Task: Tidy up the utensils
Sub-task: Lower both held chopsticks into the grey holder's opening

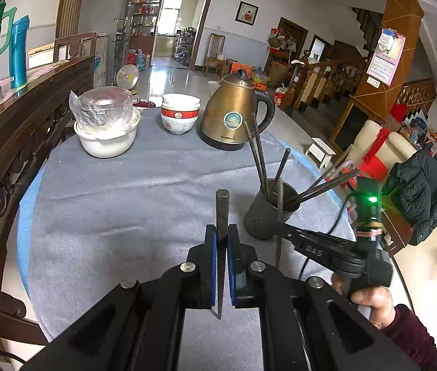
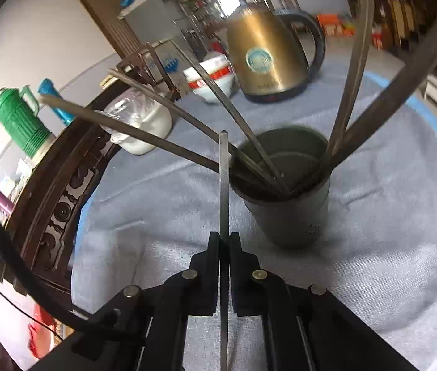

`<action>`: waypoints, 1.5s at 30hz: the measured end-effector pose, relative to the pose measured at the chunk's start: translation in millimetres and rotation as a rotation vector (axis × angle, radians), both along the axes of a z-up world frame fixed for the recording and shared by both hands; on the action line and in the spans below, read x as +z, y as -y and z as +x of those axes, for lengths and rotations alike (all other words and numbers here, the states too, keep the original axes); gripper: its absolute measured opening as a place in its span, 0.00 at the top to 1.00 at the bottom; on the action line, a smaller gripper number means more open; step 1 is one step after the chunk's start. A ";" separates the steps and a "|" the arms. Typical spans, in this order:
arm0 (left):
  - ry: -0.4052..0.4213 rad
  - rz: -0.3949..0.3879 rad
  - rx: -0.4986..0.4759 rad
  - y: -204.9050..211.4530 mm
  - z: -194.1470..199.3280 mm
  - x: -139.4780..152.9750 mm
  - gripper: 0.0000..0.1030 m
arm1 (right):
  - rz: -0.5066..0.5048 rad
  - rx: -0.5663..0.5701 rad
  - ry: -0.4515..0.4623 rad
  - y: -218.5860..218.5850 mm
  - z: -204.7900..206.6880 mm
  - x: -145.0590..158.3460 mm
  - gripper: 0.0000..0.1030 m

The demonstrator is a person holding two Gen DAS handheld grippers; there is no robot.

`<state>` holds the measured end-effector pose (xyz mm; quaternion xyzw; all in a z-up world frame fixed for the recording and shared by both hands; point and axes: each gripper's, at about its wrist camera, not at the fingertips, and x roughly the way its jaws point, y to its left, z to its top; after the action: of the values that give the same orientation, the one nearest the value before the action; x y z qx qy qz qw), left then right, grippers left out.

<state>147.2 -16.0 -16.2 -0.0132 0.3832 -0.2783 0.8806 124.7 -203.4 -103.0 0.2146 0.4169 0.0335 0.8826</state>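
Looking along the left gripper (image 1: 222,238), the left wrist view shows its blue-padded jaws clenched on a single dark chopstick (image 1: 222,213) that stands nearly upright between them above the grey cloth-covered round table (image 1: 119,191). A dark grey cylindrical holder cup (image 1: 268,216) stands just to the right, with several dark chopsticks (image 1: 320,187) fanned out of it; the right gripper (image 1: 280,232) reaches toward the cup's near side, carried by a hand (image 1: 370,296) in a maroon sleeve. Farther back stand a brass-coloured electric kettle (image 1: 234,111), stacked red-banded white bowls (image 1: 180,113) and a white pot with a plastic-wrapped lid (image 1: 107,123). In the right wrist view, the right gripper (image 2: 224,241) is clamped on one grey chopstick (image 2: 224,185) just left of the holder cup (image 2: 289,204), whose chopsticks (image 2: 144,136) lean against its rim, the kettle (image 2: 265,58) beyond.
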 end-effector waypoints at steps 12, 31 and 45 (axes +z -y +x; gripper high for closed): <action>0.073 -0.002 -0.029 12.8 -12.1 31.2 0.94 | 0.041 -0.026 0.221 23.6 -42.4 74.8 0.94; 0.275 -0.079 -0.074 78.3 -0.3 115.7 0.94 | -0.151 -0.199 0.650 35.1 -56.4 151.3 0.94; 0.262 -0.083 -0.036 129.3 37.0 103.5 0.94 | -0.230 -0.346 0.667 49.3 -8.6 138.5 0.94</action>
<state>184.2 -145.3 87.3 -0.0062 0.2532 -0.3092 0.9166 116.0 -252.7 35.4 0.1587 0.0659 -0.0948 0.9806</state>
